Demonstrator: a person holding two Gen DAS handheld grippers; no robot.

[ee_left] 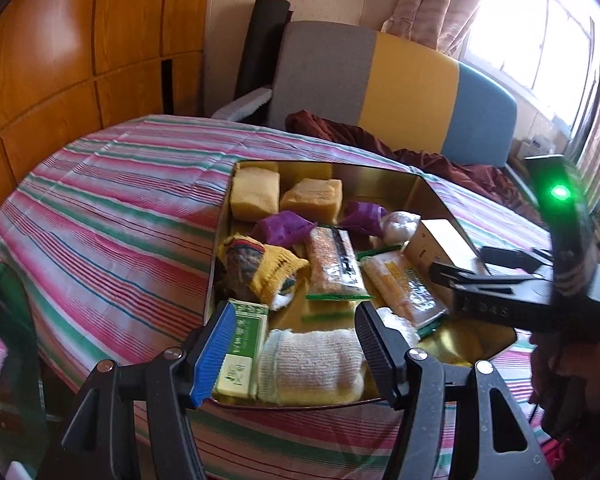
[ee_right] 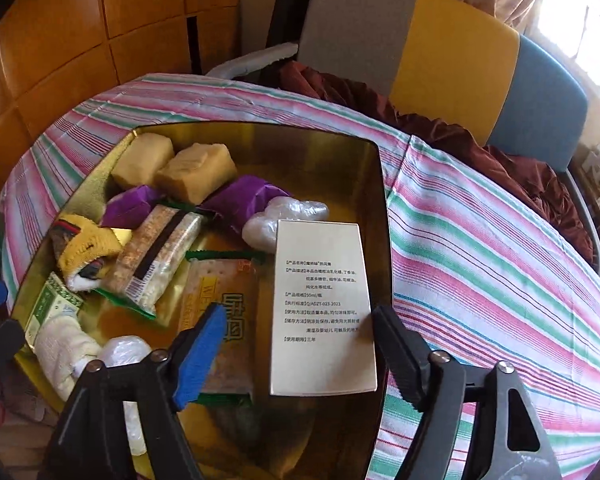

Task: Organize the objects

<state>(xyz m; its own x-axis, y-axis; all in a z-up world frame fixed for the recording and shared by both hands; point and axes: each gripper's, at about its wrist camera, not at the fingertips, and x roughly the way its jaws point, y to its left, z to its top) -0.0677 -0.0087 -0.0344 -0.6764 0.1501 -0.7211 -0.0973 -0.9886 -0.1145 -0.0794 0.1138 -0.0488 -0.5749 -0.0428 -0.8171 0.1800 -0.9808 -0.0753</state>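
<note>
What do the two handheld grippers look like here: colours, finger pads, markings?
Both are black plastic with silver pivot bolts. Each has one ribbed blue pad and one ribbed black pad. From the left wrist view, the right gripper shows a green light; a bare hand holds it.

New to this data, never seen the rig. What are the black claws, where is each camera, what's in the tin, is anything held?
No robot: a person holds two handheld grippers, each with a fisheye camera looking along its fingers. The left gripper hovers open over a white towel and green box. The right gripper is open above a white printed box. All lie in a gold tin on a striped cloth, with two yellow sponges, purple pouches and snack packs. Nothing is held.
</note>
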